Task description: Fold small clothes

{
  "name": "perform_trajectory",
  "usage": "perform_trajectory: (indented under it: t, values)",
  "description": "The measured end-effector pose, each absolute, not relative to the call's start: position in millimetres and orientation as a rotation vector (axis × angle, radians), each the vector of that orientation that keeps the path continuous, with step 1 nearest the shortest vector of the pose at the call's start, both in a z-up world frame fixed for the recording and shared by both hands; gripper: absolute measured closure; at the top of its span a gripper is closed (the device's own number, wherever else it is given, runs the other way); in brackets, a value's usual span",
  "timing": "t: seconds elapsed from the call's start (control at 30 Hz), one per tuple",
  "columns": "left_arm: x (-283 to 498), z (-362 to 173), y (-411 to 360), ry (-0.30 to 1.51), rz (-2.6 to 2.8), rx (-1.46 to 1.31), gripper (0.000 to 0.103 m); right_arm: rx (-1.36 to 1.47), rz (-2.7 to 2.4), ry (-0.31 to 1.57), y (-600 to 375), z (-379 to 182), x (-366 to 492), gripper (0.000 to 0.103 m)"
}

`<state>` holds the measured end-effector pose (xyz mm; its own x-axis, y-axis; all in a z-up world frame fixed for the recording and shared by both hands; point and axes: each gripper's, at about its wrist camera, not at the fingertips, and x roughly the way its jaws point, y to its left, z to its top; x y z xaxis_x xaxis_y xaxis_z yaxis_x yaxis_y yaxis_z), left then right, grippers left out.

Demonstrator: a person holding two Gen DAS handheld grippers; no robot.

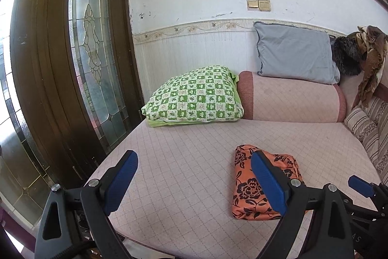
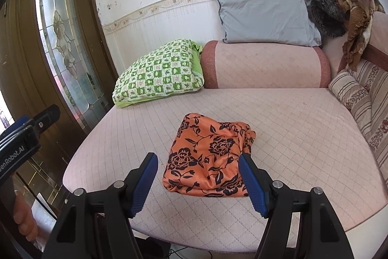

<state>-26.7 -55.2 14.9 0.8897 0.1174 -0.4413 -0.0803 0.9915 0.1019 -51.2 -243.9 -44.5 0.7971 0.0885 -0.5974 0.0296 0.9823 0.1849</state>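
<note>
An orange cloth with black flowers [image 2: 208, 157] lies folded into a small bundle on the pink quilted couch seat [image 2: 291, 128]. My right gripper [image 2: 197, 162] hovers just short of its near edge, open, blue pads wide apart and touching nothing. In the left wrist view the same cloth [image 1: 245, 188] sits behind my right-hand finger. My left gripper [image 1: 194, 162] is open over bare seat [image 1: 189, 149] to the left of the bundle and holds nothing. The right gripper's blue fingertip [image 1: 361, 185] shows at the far right of that view.
A green checked pillow [image 2: 157, 77] leans at the back left beside a pink bolster [image 2: 264, 64]. A grey pillow [image 2: 264, 16] rests on the bolster. Striped cushions [image 2: 363, 98] line the right side. A dark wooden door with glass [image 1: 72, 64] stands left of the couch edge.
</note>
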Motion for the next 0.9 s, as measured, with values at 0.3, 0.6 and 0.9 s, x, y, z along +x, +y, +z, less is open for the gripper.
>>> perform_trajectory:
  t: [0.3, 0.6, 0.9]
  values:
    - [-22.8, 10.6, -49.3, 0.476, 0.110, 0.069, 0.009, 0.177, 0.040, 0.666, -237.1, -49.1, -47.2, 0.031]
    - [-18.2, 3.5, -45.3, 0.489, 0.116, 0.061, 0.009, 0.174, 0.059, 0.693, -228.4, -59.3, -41.4, 0.031]
    - [-13.2, -4.1, -42.5, 0.503, 0.121, 0.055, 0.009, 0.172, 0.065, 0.705, -222.3, -65.5, -37.9, 0.031]
